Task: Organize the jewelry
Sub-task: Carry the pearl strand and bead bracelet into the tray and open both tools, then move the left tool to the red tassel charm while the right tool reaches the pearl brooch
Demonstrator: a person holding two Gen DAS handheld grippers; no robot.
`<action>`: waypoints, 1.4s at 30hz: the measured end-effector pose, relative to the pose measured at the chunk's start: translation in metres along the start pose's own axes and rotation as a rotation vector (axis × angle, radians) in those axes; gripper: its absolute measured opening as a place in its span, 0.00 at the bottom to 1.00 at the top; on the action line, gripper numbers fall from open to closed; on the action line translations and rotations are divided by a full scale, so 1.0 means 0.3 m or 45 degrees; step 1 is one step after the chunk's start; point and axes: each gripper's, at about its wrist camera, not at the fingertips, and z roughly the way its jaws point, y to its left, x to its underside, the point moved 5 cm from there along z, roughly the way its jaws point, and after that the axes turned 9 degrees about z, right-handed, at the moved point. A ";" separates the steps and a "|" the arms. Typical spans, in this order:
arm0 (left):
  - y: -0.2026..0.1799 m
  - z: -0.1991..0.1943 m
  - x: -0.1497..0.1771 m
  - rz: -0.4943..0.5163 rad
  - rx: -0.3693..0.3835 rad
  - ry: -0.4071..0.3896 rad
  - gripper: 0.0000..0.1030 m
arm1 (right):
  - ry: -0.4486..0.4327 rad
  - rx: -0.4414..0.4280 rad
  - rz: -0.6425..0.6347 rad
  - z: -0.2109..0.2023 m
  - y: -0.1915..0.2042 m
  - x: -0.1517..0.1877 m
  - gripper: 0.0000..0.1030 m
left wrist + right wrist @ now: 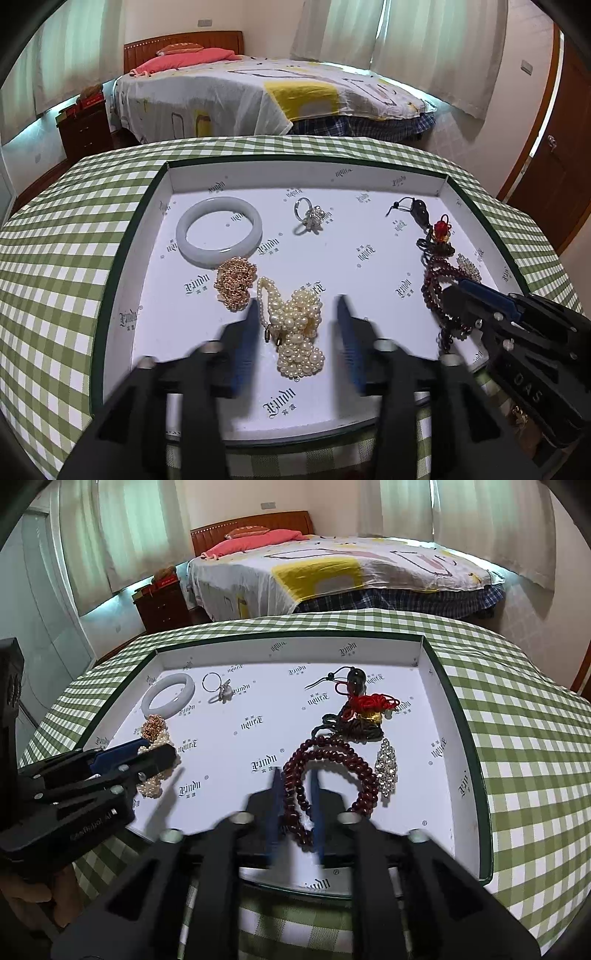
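Note:
A shallow white tray (295, 173) with a green rim holds the jewelry. My left gripper (297, 301) is open, its blue fingers on either side of a heaped pearl necklace (299, 332) without pressing it. Beside the pearls lie a gold chain (236, 282), a pale jade bangle (218, 230) and a silver ring (310, 216). My right gripper (295, 773) is open, with a strand of the dark red bead bracelet (332, 760) loose between its fingers. A rhinestone piece (386, 771) and a dark pendant with a red knot (373, 709) lie close by.
The tray rests on a table with a green checked cloth (517, 738). A bed (295, 92) and a dark wooden nightstand (85, 129) stand behind the table. A hand (33, 897) holds the left gripper at the left edge of the right wrist view.

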 end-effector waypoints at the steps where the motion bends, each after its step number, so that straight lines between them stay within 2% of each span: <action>1: 0.001 -0.001 0.000 -0.002 0.002 -0.003 0.51 | -0.001 -0.002 0.001 -0.001 -0.002 -0.005 0.28; 8: 0.003 -0.038 -0.004 -0.010 0.014 -0.011 0.52 | -0.064 -0.020 0.012 -0.084 0.000 -0.037 0.29; 11: 0.012 -0.079 -0.008 -0.019 0.008 -0.038 0.60 | -0.100 -0.030 0.029 -0.144 -0.004 -0.051 0.30; 17: 0.035 -0.192 0.012 -0.062 -0.007 -0.116 0.63 | -0.159 -0.011 0.051 -0.258 -0.024 -0.034 0.35; 22: 0.034 -0.266 0.047 -0.076 -0.019 -0.150 0.64 | -0.175 0.036 0.077 -0.329 -0.059 0.021 0.36; 27: 0.027 -0.328 0.105 -0.075 -0.045 -0.171 0.64 | -0.144 0.074 0.104 -0.358 -0.091 0.106 0.36; 36: 0.017 -0.355 0.230 -0.064 -0.061 -0.117 0.64 | -0.073 0.126 0.092 -0.365 -0.110 0.269 0.36; 40: 0.012 -0.361 0.274 -0.066 -0.069 -0.089 0.64 | -0.072 0.145 0.097 -0.365 -0.128 0.304 0.46; 42: 0.014 -0.363 0.287 -0.070 -0.073 -0.082 0.64 | -0.070 0.149 0.101 -0.364 -0.134 0.310 0.46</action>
